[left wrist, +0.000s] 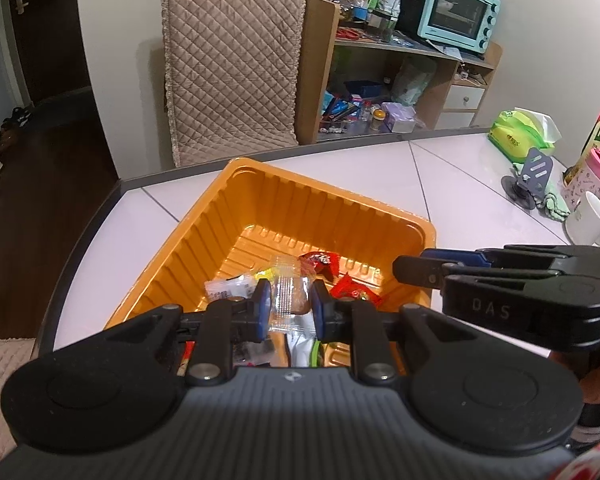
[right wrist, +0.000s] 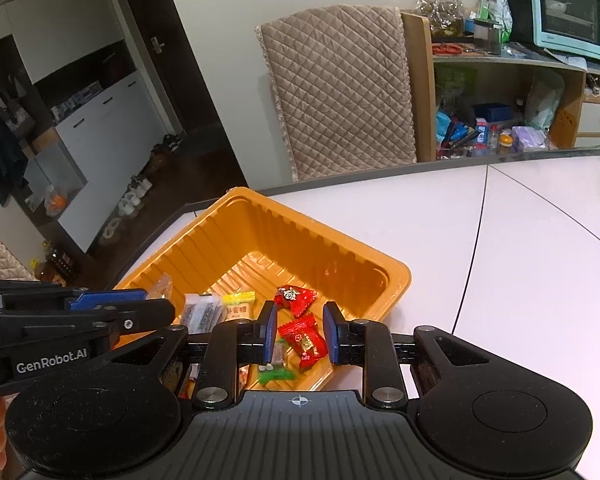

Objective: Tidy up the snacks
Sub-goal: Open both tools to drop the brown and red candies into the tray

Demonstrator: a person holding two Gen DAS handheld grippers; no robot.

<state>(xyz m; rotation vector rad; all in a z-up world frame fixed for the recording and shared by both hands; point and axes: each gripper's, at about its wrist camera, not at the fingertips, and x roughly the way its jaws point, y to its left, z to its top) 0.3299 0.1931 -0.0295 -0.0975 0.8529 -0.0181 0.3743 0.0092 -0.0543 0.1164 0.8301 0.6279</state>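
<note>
Clear-wrapped snack point(left wrist: 290, 294) clamped between the blue pads of the left gripper point(left wrist: 290, 304), held above the orange tray point(left wrist: 320, 200), near its close edge; brown piece visible inside the wrapper. Tray sits on the white table point(left wrist: 460, 184) at the corner, already holding two red candies point(right wrist: 294, 298) point(right wrist: 304, 342), a yellow-labelled pack point(right wrist: 238, 306), a white striped pack point(right wrist: 202, 312) and a green one point(right wrist: 276, 372) (a few more hidden under the gripper bodies). Right gripper point(right wrist: 300, 334) hovering over the tray beside the left, jaws standing a little apart, nothing pinched; lower red candy lies below the gap, not touched as far as can be told. Likely step: dropping the clear snack into the tray. Risks: grip looks to be on thin crinkly film rather than the solid piece, so could slip out early or cling to a pad on release; release this close to the near wall could bounce it over the rim onto the table; both grippers crowded side by side, so a sideways move could knock them together or nudge the light tray toward the table corner.
</note>
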